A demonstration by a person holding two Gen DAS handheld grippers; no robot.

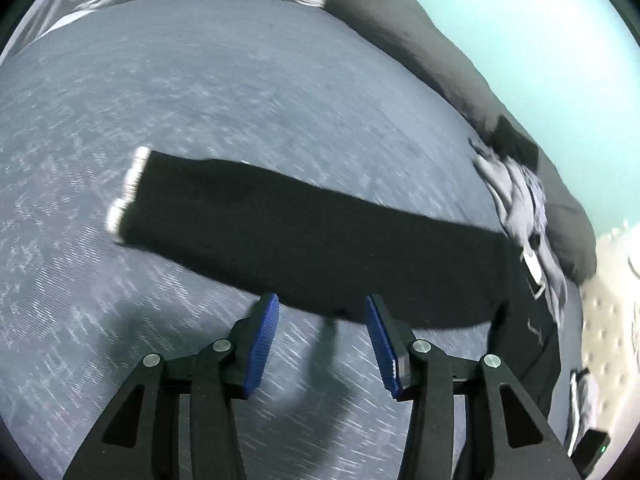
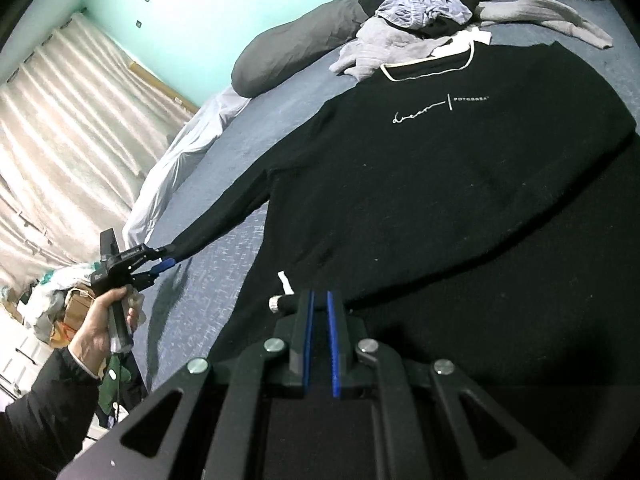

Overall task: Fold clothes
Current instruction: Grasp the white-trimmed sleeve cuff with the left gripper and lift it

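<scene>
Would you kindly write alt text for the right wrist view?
A black sweater lies spread on a blue-grey bed, the right gripper shut at its lower edge. At left, a hand holds the left gripper by the sleeve end.

1. The bed (image 1: 200, 80) lies bare and flat beyond the black sleeve (image 1: 300, 232), giving wide room to pass.
2. The sleeve stretches across the blanket just ahead of the left gripper (image 1: 322, 328), whose jaws stand apart with nothing between them.
3. A heap of loose clothes (image 2: 420, 28) crowds the sweater (image 2: 440, 180) collar.
4. Grey pillows (image 2: 288, 56) line the far edge by the wall.
</scene>
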